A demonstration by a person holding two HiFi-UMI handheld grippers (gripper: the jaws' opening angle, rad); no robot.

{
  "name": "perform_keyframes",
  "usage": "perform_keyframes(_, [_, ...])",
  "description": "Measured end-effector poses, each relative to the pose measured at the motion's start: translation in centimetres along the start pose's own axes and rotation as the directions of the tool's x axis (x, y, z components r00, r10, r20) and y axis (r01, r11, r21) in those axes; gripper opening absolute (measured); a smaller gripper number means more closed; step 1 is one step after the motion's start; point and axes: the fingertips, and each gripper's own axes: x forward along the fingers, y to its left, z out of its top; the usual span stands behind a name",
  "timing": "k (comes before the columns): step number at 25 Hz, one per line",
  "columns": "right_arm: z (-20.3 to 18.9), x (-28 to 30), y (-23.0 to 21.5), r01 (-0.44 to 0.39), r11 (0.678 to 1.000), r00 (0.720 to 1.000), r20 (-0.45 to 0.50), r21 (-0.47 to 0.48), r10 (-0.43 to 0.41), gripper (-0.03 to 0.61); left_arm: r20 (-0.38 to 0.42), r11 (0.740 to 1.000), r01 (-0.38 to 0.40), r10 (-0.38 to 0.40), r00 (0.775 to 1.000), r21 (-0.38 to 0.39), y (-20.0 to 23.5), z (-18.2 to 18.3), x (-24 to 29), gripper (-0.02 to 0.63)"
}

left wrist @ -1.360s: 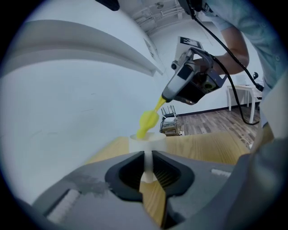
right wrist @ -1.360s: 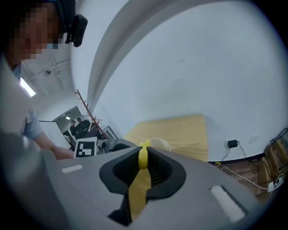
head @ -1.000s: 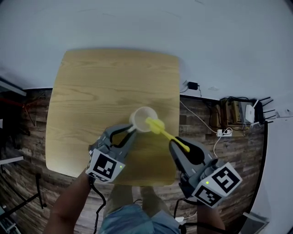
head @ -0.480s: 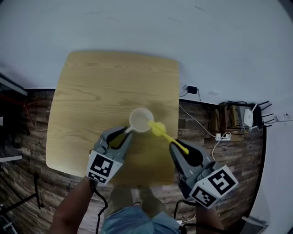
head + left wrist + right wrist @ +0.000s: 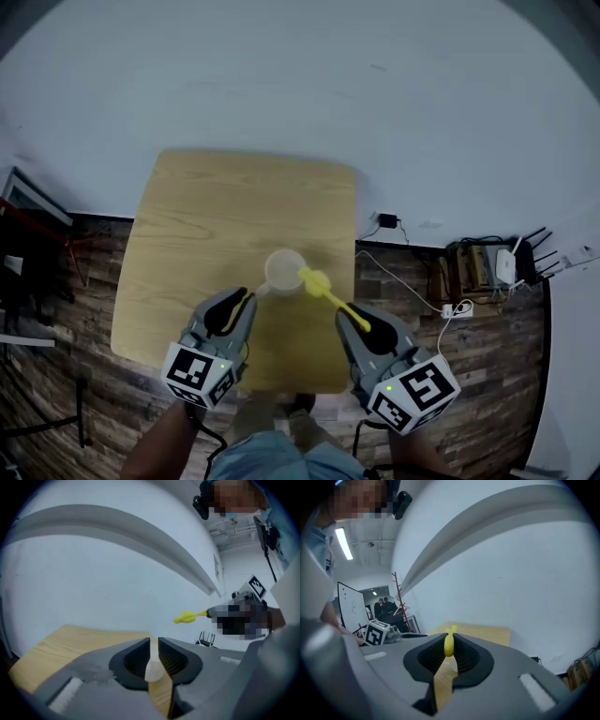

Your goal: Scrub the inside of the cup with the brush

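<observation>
The cup shows whole only in the head view: a pale cup with its mouth up, right of the bench's middle and somewhat nearer the front edge than the back. Whether it rests on the wood or hangs just above it cannot be told from there.

The left gripper reaches it from the front-left. The left gripper view hides the cup's body and gives only a whitish handle pinched between the narrow-set fingers.

The yellow brush slants from the right gripper up to the cup's right rim, its head just beside or touching the rim. The head view does not settle whether it dips inside. The right gripper view shows the fingers closed narrowly on the brush's stem, with the tip sticking out past them and the cup out of sight. The left gripper view sees the brush head from the side, in the air against the white wall, its stem running into a blurred patch.

Below the bench's right edge, cables trail over the plank floor.
</observation>
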Motion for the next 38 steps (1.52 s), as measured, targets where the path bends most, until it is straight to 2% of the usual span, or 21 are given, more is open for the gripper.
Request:
perform_keyframes(4, [1.5,-1.3,1.1,0.019,0.997,0.998,0.057,-0.071,-0.015,0.040,0.085,0.997,-0.073,0.071,0.994,0.022,-2.0,4.8,-2.1,0.076])
perform_keyframes(6, [2.2,-1.8,1.6,0.030,0.995,0.996,0.086,-0.093,-0.022,0.040,0.123,0.990,-0.127,0.118,0.985,0.063,-2.7,7.0,-3.3,0.020])
perform_keyframes(7, [2.5,-2.1,1.8,0.034,0.994,0.995,0.100,-0.099,-0.024,0.040,0.141,0.986,-0.143,0.131,0.981,0.079,-3.2,7.8,-3.8,0.020])
perform_keyframes(14, [4.1,-3.1,3.1,0.049,0.989,0.986,0.166,-0.141,-0.025,0.040,0.196,0.968,-0.232,0.210,0.958,0.098,-4.9,11.1,-5.9,0.020])
perform_keyframes(23, [5.5,-3.3,4.1,0.052,0.983,0.981,0.194,-0.174,-0.018,0.040,0.238,0.963,-0.245,0.213,0.948,0.115,-6.6,12.6,-6.9,0.020])
perform_keyframes(38, [5.1,-3.0,5.1,0.058,0.982,0.982,0.186,-0.180,-0.024,0.040,0.236,0.964,-0.242,0.211,0.949,0.109,-6.8,12.3,-7.5,0.020])
